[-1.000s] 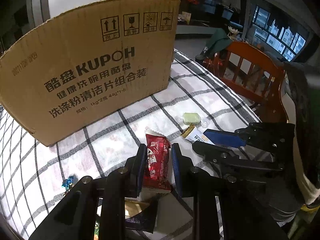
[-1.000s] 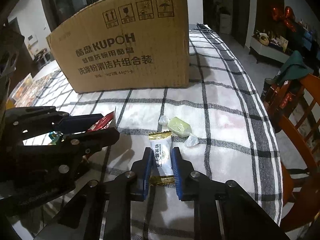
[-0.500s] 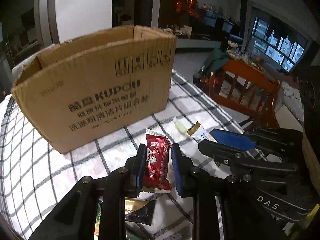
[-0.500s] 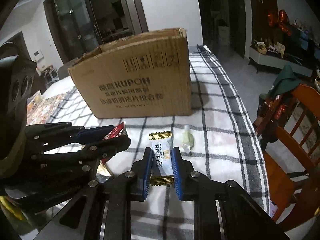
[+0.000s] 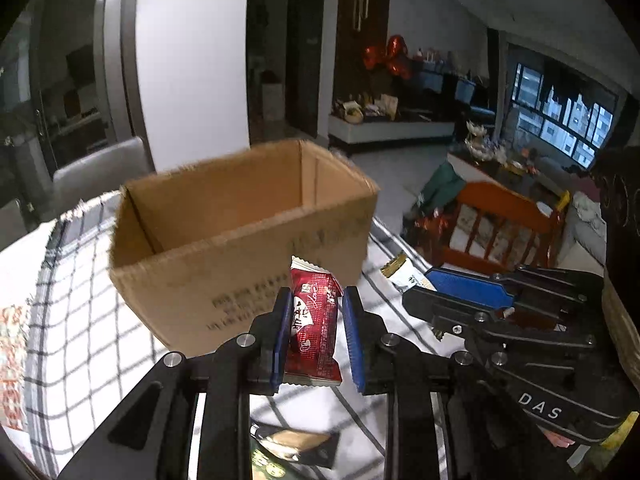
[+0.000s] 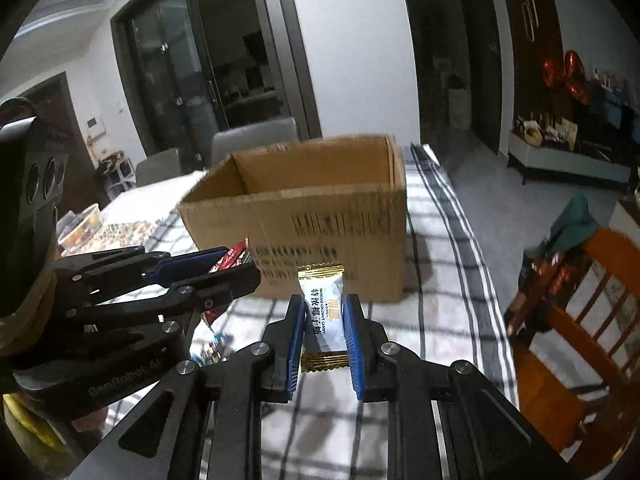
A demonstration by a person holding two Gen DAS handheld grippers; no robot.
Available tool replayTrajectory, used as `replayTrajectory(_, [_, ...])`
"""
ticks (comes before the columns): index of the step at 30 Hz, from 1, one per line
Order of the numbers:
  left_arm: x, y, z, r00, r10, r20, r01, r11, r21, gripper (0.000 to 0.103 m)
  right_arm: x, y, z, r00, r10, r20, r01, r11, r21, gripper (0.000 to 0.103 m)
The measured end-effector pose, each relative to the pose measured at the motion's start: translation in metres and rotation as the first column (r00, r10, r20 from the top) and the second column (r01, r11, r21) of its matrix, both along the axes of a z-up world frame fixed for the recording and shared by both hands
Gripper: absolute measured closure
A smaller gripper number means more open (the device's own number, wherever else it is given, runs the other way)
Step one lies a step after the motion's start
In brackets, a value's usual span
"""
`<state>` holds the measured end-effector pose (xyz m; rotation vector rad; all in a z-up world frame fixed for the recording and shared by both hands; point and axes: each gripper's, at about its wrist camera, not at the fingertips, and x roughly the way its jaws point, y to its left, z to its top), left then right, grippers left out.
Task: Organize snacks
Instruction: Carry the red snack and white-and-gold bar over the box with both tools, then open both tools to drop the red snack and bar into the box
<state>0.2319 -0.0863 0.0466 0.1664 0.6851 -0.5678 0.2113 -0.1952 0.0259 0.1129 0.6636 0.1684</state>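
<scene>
Dim indoor light, night outside the window [image 5: 560, 120]. Motion blur on the cardboard box [image 6: 320, 216] (print unreadable). Heavy fisheye bending, black corners.

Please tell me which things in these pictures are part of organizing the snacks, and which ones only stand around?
Part of the job:
- left gripper, shut on the red snack packet
- right gripper, shut on the white coconut candy
- open cardboard box
- dark snack packet on the checked tablecloth

Only standing around:
- wooden chair
- red balloons
</scene>
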Motion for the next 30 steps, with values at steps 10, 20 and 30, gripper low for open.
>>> replayTrajectory(10, [0.041, 0.010, 0.035, 0.995, 0.063, 0.075, -0.062, 0.998, -0.010, 0.077, 0.048, 0.005, 0.044, 0.996, 0.017, 0.092, -0.017, 1.000, 0.000, 0.082])
replayTrajectory(20, [0.093, 0.014, 0.041, 0.994, 0.081, 0.070, -0.081, 0.997, -0.004, 0.077, 0.102, 0.009, 0.051, 0.995, 0.046, 0.089, -0.044, 0.999, -0.023, 0.082])
replayTrajectory(30, [0.117, 0.016, 0.035, 0.990, 0.119, 0.079, -0.121, 0.992, 0.017, 0.059, 0.134, 0.002, 0.034, 0.999, 0.002, 0.041, -0.001, 1.000, -0.031, 0.065])
